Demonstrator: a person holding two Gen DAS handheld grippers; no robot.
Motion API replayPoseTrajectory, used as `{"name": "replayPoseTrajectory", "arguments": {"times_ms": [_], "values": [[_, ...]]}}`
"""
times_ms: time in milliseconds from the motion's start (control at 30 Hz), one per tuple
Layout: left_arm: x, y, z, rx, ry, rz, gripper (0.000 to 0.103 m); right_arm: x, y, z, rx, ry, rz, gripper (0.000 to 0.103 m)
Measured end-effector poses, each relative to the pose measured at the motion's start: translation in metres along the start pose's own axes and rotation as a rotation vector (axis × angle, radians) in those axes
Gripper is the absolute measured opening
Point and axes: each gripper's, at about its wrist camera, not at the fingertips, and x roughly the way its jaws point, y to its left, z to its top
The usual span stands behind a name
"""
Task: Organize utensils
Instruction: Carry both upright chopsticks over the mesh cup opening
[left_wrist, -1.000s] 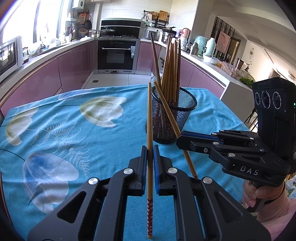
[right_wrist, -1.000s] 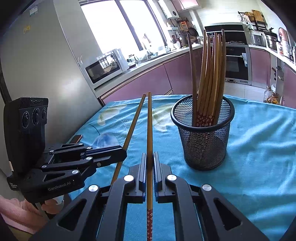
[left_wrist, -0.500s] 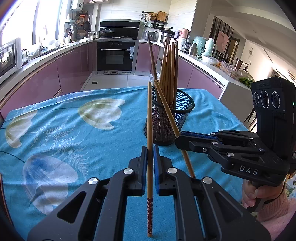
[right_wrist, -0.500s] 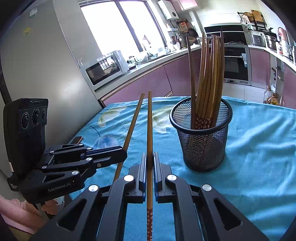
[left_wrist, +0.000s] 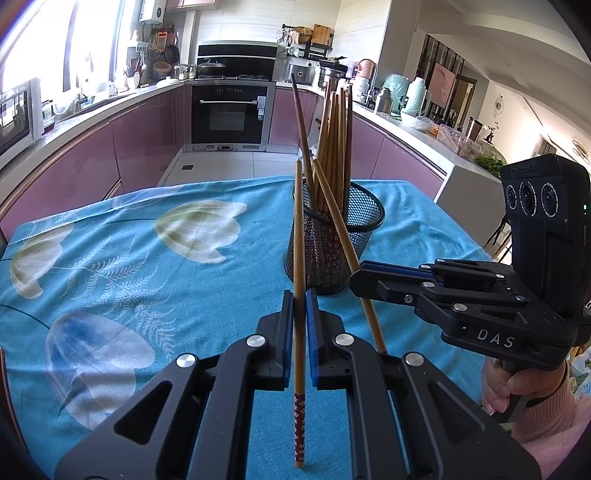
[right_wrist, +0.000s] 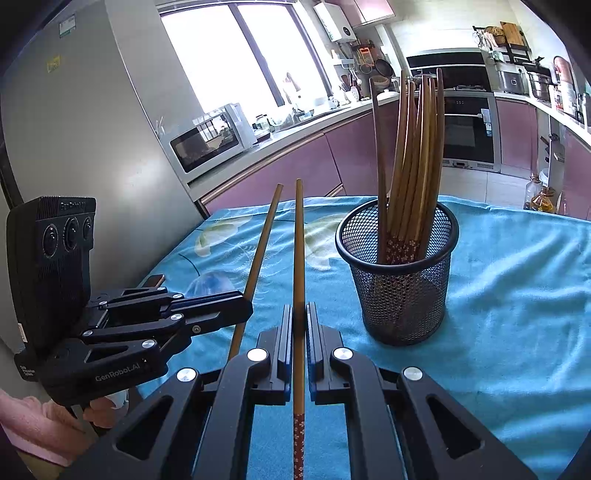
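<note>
A black mesh holder (left_wrist: 334, 240) (right_wrist: 400, 284) stands on the blue tablecloth with several wooden chopsticks upright in it. My left gripper (left_wrist: 299, 302) is shut on one wooden chopstick (left_wrist: 298, 240), pointing forward, just short of the holder. My right gripper (right_wrist: 298, 314) is shut on another chopstick (right_wrist: 298, 258), to the left of the holder. In the left wrist view the right gripper (left_wrist: 356, 275) comes in from the right with its chopstick (left_wrist: 340, 229) slanting toward the holder. In the right wrist view the left gripper (right_wrist: 243, 306) sits at left with its chopstick (right_wrist: 260, 254).
The table carries a blue floral cloth (left_wrist: 129, 258) (right_wrist: 517, 295). A fridge (right_wrist: 92, 147) stands close on the left of the right wrist view. Kitchen counters, an oven (left_wrist: 229, 114) and a microwave (right_wrist: 210, 140) lie beyond the table.
Both grippers have risen slightly with their chopsticks still held; the holder sits lower and a little further left in the left wrist view.
</note>
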Motion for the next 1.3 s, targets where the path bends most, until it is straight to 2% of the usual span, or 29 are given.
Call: {"name": "replayPoseTrajectory", "arguments": {"times_ms": [1300], "values": [[-0.007,-0.003,0.016,0.009,-0.039,-0.019,0.008,-0.017,-0.001,0.018,0.0,-0.079,-0.005,0.006]]}}
